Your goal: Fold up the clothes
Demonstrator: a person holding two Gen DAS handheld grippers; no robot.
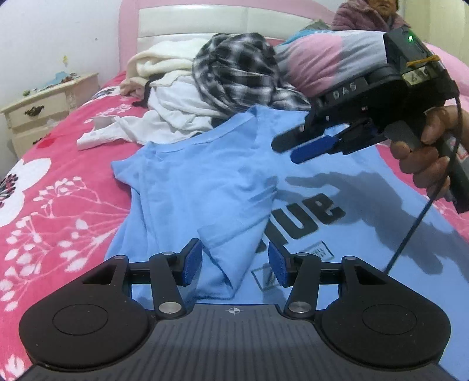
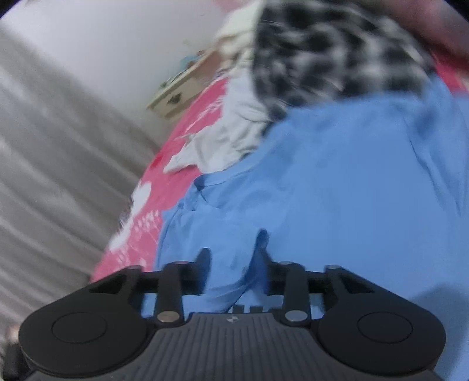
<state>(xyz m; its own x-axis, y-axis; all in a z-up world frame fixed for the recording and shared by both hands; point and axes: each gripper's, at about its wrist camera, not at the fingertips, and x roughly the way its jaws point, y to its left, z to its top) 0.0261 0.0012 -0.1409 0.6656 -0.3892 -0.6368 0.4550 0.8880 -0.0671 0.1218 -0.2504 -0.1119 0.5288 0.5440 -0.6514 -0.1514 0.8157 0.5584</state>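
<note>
A light blue T-shirt (image 1: 205, 175) with dark print (image 1: 307, 217) lies spread on the bed, one sleeve (image 1: 234, 234) folded in over its body. My left gripper (image 1: 234, 265) is low over that sleeve. Its blue pads (image 1: 193, 263) stand apart on either side of the cloth and do not press on it. A hand (image 1: 425, 146) holds my right gripper (image 1: 293, 146) above the shirt's upper right part, with nothing in it. The blurred right wrist view shows the right gripper (image 2: 234, 263) open over the blue T-shirt (image 2: 337, 190).
A pile of clothes lies beyond the collar: a black-and-white plaid piece (image 1: 234, 67), a white garment (image 1: 176, 108) and a cream one (image 1: 158, 61). The pink floral bedspread (image 1: 58, 190) shows at left, beside a nightstand (image 1: 44, 108). A person (image 1: 366, 14) sits at the back right.
</note>
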